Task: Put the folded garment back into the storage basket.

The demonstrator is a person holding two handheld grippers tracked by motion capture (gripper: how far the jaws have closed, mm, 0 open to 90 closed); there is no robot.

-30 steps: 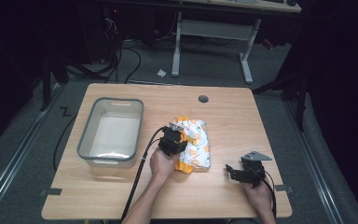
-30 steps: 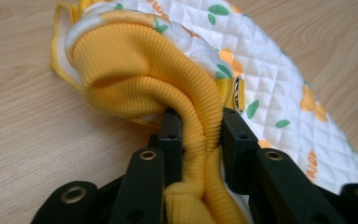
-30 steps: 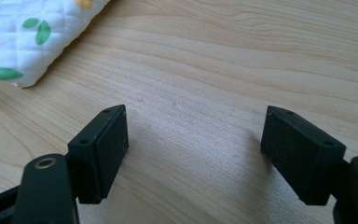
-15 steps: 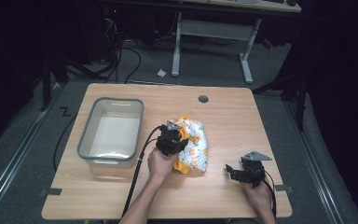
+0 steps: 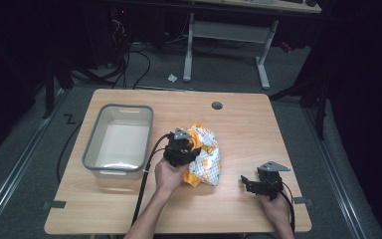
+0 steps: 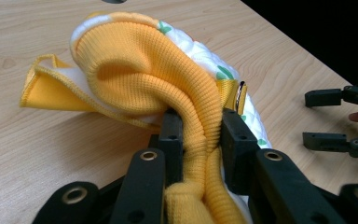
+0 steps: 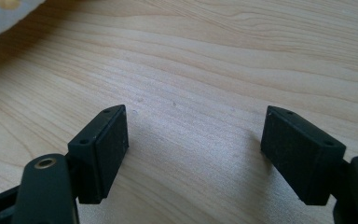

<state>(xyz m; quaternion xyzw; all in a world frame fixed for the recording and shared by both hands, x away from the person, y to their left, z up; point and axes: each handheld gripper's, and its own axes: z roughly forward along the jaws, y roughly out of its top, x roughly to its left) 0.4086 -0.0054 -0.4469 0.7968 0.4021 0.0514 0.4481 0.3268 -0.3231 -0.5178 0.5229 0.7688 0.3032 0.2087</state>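
Note:
A small white garment (image 5: 206, 159) with orange ribbed trim and a fruit print lies bunched at the middle of the table. My left gripper (image 5: 189, 147) is shut on its orange ribbed band (image 6: 200, 135), which runs up between the two pads. In the left gripper view the cloth (image 6: 135, 60) is lifted into a hump above the wood. My right gripper (image 5: 244, 183) rests low near the table's front right, open, with bare wood between its fingers (image 7: 105, 149). A corner of the white cloth (image 7: 4, 14) shows at the top left of the right gripper view.
A clear plastic bin (image 5: 119, 142) with a grey rim stands on the left half of the wooden table (image 5: 258, 129). A round cable hole (image 5: 217, 105) sits near the far edge. Beyond the table stand a desk frame (image 5: 261, 55) and cables on the floor.
My left gripper has risen a little with the orange band in it, pulling the garment up and bunching it toward the far side. The right gripper has stayed put.

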